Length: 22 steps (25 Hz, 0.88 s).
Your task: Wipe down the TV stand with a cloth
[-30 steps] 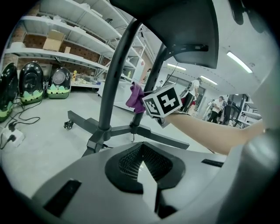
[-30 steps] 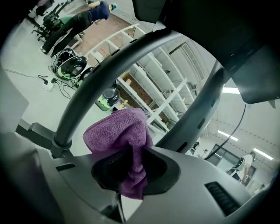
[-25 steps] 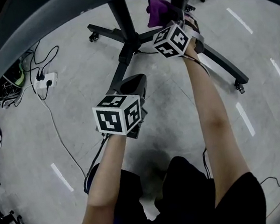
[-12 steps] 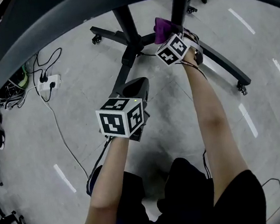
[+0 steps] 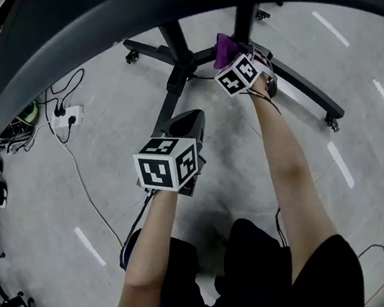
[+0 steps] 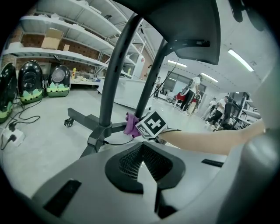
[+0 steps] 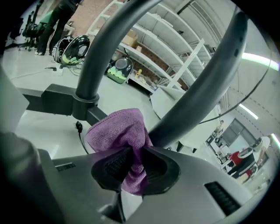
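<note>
Two grippers are showing in front of the person, each carrying a cube of square markers. The left gripper (image 5: 180,121) is hanging nearer the body, low over the grey floor (image 5: 110,166) and well apart from the stand. Its own view is showing the left gripper (image 6: 143,164) with its jaws drawn together and nothing between them.

Farther out, the right gripper (image 5: 230,60) is reaching to the base of the TV stand (image 5: 181,64). In its own view the right gripper (image 7: 133,168) is clamping a purple cloth (image 7: 118,129), the fabric bunching above the jaws and a fold hanging down between them. From above, the cloth (image 5: 224,44) is sitting at the foot of the stand's right-hand post, where the post meets the crossbar, and appears to be touching it. From the left gripper view the cloth (image 6: 130,124) is lying just beside that post.

Beyond, the stand's black legs are spreading across the floor, ending in a caster (image 5: 329,121). A dark curved panel (image 5: 160,4) is arching over the top of the head view. A white power strip (image 5: 63,116) with cables is lying to the left. Farthest off, shelving (image 6: 65,33) is lining the wall above green-and-black cases (image 6: 59,81), and people (image 6: 192,94) are standing in the distance.
</note>
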Motion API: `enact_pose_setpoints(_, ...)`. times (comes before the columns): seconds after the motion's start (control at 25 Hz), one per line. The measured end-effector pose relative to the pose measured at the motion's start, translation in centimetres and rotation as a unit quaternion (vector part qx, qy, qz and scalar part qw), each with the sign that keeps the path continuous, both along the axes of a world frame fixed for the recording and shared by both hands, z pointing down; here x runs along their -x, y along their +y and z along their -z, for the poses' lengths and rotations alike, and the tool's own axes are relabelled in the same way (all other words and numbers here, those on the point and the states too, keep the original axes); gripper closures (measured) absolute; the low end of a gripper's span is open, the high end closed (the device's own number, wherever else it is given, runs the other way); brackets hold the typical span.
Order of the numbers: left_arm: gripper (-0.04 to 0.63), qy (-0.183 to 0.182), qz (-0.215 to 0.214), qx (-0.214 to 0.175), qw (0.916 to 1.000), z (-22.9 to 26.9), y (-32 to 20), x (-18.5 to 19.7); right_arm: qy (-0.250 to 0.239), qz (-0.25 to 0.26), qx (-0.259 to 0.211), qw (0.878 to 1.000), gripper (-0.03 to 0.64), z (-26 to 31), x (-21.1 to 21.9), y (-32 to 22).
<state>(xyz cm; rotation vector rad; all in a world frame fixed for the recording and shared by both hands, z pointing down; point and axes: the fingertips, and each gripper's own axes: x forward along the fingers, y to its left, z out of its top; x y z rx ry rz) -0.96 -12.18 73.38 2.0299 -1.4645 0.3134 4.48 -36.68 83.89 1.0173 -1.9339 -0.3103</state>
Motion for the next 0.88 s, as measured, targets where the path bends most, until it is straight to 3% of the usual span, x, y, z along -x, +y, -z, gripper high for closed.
enact_pose_setpoints(0.2,0.588,0.005,0.004,0.003,1.0000,-0.4,-0.1,0.2,-0.066,0.002,-0.055,0.996,0.538,4.4,0.9,0.0)
enact_pose_setpoints(0.36,0.588,0.015,0.006,-0.008,0.9998,0.1,-0.7,0.2,-0.136,0.004,-0.110,0.985,0.539,10.2,1.7,0.3)
enact_pose_setpoints(0.64,0.588,0.027,0.005,-0.008,0.9996,-0.1,-1.3,0.0,-0.236,0.014,-0.229,0.944,0.539,20.8,1.4,2.8)
enact_pose_setpoints(0.88,0.588,0.031,0.003,-0.006,0.9995,-0.2,-1.3,-0.4,-0.301,-0.016,-0.292,0.908,0.539,27.4,-1.8,2.6)
